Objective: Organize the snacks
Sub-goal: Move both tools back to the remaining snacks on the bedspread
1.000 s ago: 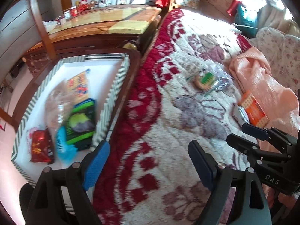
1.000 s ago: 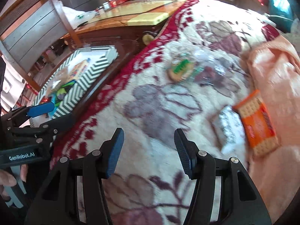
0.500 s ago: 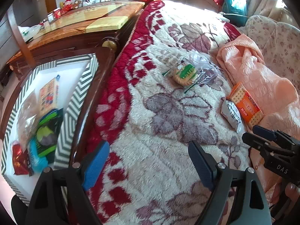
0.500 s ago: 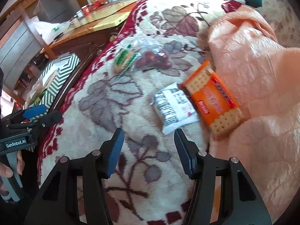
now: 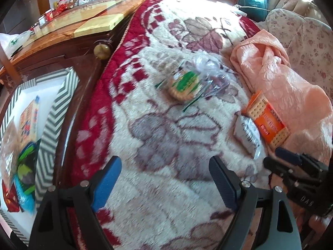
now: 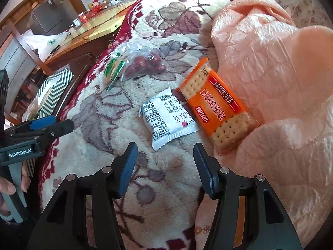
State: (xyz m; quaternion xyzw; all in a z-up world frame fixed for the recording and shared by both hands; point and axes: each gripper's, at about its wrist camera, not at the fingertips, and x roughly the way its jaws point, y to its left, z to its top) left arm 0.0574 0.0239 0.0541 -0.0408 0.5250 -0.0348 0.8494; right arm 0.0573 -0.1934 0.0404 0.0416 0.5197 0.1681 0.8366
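Snacks lie on a floral blanket point(image 5: 166, 137). A white snack packet point(image 6: 167, 117) sits just beyond my right gripper point(image 6: 165, 152), which is open and empty. Beside it rests an orange cracker pack point(image 6: 220, 106) against a peach blanket point(image 6: 270, 58). Farther off are a green-labelled biscuit pack point(image 6: 113, 68) and a clear bag of red dates point(image 6: 145, 62). My left gripper point(image 5: 165, 166) hangs open over bare blanket, the biscuit pack point(image 5: 183, 85) well ahead of it, the orange cracker pack point(image 5: 266, 118) and white packet point(image 5: 247, 133) to its right. A striped box point(image 5: 50, 120) at left holds several snacks.
A dark wooden bed rail point(image 5: 83, 87) separates the blanket from the striped box. A wooden table with a glass top point(image 5: 83, 23) stands behind. The peach blanket point(image 5: 281, 83) is bunched up on the right. A person's hand point(image 6: 12, 187) holds the left gripper.
Both grippers have swung right across the blanket, away from the striped box. The white packet and orange pack now lie close ahead of my right gripper. Neither jaw opening has changed.
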